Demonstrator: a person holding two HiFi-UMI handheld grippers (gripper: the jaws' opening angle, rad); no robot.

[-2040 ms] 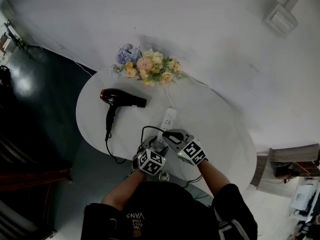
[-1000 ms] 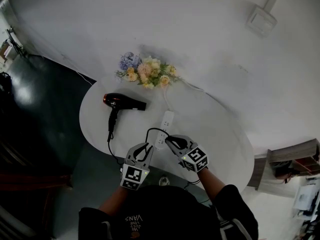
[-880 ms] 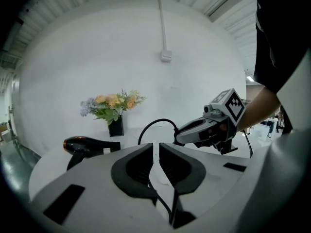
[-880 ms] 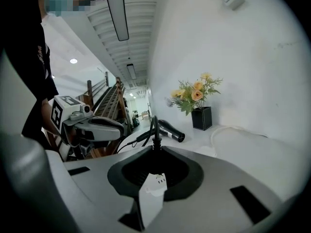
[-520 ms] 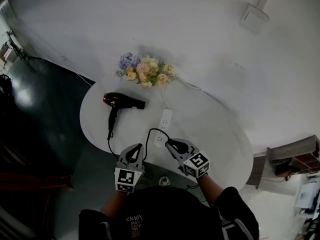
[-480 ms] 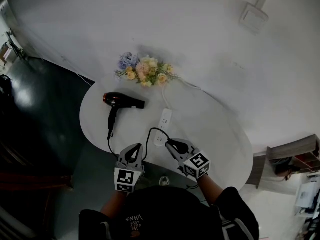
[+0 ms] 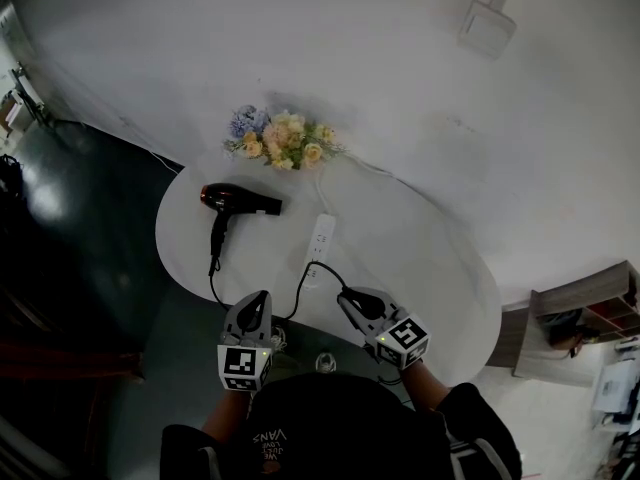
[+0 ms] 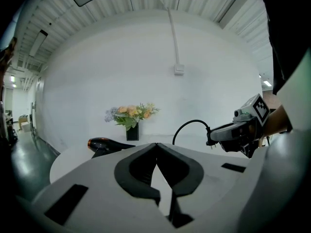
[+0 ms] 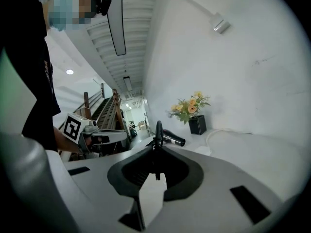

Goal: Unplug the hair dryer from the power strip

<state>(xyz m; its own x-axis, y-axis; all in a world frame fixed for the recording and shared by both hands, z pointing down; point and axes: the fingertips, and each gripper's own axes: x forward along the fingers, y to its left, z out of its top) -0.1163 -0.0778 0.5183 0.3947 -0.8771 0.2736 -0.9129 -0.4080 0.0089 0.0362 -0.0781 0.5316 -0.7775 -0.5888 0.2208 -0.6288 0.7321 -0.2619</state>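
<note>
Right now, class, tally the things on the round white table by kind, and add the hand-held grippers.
Hair dryer: 1
Power strip: 1
Flower bunch: 1
Grippers: 2, left gripper and right gripper holding the plug
Total: 5

Left claw [image 7: 257, 301] and right claw [image 7: 346, 297] are grey, black-padded.

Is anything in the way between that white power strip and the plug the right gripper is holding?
Nothing visible. The plug, clamped in the right gripper, hangs clear of the power strip; only its own black cord arcs between them.
</note>
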